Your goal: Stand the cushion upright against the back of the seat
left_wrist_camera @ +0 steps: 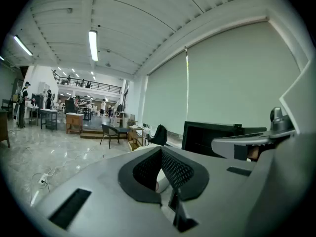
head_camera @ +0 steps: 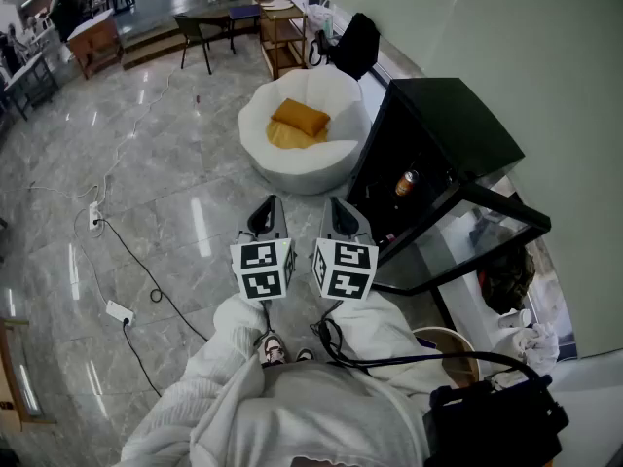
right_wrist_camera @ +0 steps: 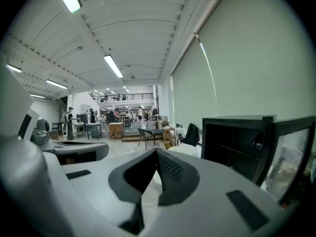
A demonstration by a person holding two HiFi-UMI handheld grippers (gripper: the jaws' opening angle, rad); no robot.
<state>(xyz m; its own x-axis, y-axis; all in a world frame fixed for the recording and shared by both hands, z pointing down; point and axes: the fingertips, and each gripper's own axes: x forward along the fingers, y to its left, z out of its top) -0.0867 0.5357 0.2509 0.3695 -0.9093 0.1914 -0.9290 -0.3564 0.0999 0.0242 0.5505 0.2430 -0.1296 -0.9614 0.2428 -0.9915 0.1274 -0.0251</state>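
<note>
**Recorder:** Where is the cushion?

**Inspector:** The orange rectangular fabric cushion (head_camera: pixel 300 118) lies flat in the hollow of the round white padded seat (head_camera: pixel 302 171). It rests on a yellower layer beneath it, and it cannot be told what that layer is. The cushion is not upright against the seat's back.

**Recorder:** And the claws?

**Inspector:** The left gripper (head_camera: pixel 272 200) and the right gripper (head_camera: pixel 334 201) are held side by side, well short of the seat, and both point toward it. In the left gripper view the left gripper's (left_wrist_camera: pixel 161 148) jaws meet at the tips with nothing between them. In the right gripper view the right gripper's (right_wrist_camera: pixel 157 151) jaws are likewise fully closed and empty.

**Recorder:** What surrounds them?

**Inspector:** The seat stands on a glossy grey marble floor (head_camera: pixel 175 183). A black box-shaped cabinet (head_camera: pixel 448 129) is just beside the seat on the right, and its glass door (head_camera: pixel 467 236) is swung open. A black bag (head_camera: pixel 355 45) sits beyond the seat, near a wooden shelf unit (head_camera: pixel 282 32). A white power strip (head_camera: pixel 119 311) with a black cable (head_camera: pixel 146 272) lies on the floor to the left.
</note>
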